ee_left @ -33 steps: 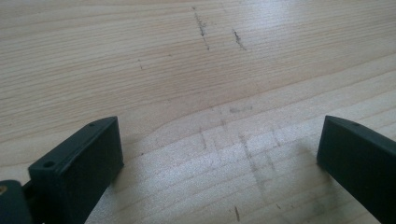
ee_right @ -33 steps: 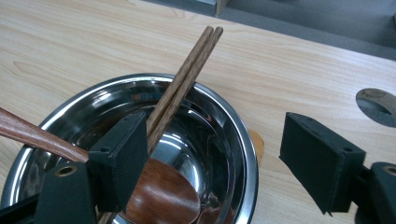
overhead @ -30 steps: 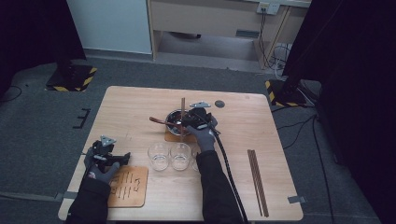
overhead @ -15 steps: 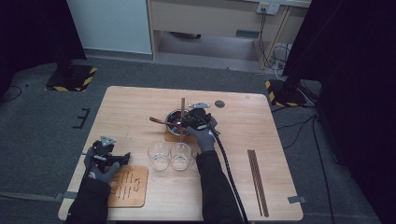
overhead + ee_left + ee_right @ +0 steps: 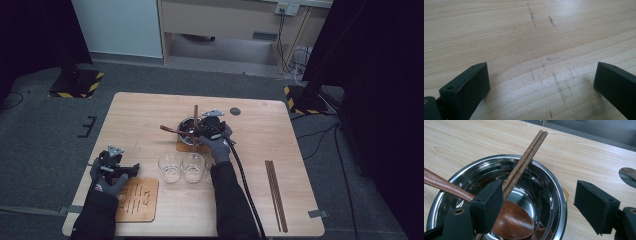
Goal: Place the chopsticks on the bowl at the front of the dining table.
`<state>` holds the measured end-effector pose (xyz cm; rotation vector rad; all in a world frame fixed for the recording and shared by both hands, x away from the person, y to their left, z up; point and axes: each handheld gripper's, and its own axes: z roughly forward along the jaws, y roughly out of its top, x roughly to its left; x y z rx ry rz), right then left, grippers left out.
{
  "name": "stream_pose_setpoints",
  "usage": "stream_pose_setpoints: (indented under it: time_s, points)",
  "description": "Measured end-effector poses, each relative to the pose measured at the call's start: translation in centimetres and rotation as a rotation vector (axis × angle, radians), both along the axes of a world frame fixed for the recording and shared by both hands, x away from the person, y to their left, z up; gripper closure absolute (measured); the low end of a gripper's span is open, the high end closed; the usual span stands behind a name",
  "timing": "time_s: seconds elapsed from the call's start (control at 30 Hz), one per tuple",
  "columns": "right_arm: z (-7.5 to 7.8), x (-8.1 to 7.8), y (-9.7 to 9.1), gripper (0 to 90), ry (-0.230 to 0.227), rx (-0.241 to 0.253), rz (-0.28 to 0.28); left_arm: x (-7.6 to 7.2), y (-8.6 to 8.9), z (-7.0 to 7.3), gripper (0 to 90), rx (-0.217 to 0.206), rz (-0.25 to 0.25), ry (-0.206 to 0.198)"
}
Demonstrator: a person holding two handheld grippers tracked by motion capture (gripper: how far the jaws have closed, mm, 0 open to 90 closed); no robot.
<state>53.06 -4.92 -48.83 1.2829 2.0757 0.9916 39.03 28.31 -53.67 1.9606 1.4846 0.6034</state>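
right gripper: your jaws stand wide apart over the steel bowl, pads pressing on nothing. The chopsticks run just beside the inner face of your left-hand jaw, maybe brushing it; can't tell.
left gripper: jaws spread, bare table between them, nothing held. In the high view it sits near the table's left edge, just above the wooden board.
chopsticks: one pair in the bowl, tips down inside, tops leaning out over the far rim. In the high view they stand up from the bowl.
spoon: wooden spoon also in the bowl, scoop at the bottom, handle out over the rim to the left. A second wooden scoop peeks in beside it.
bowl: on a coaster mid-table, two glasses just in front of it, both look empty.
spare pair: second set of chopsticks flat on the table at the right, well apart from you.
done: my read, you're lined up on the pair in the bowl.
left: close on them, lift them clear, place them. Nothing gripped yet.
watch: the spoon lies under the sticks; close too low and you'll catch it.
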Motion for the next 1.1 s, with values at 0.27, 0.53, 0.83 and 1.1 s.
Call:
stream_pose_setpoints:
  time_s: [0.27,0.53,0.83,1.1]
  points:
    - [0.8,-0.2,-0.3,22.7,-0.031,0.027,-0.006,0.0,0.0,0.0,0.0,-0.001,0.0,0.0]
    - [4.2,-1.6,-2.2,21.6,-0.104,0.072,-0.018,0.0,0.0,0.0,0.0,-0.001,0.0,0.0]
    - [7.3,-4.8,-7.1,19.2,-0.158,0.098,-0.055,0.0,0.0,0.0,0.0,-0.003,0.001,0.0]
    - [6.8,-7.2,-10.1,18.0,-0.149,0.09,-0.072,0.0,0.0,0.0,0.5,-0.004,0.006,-0.003]
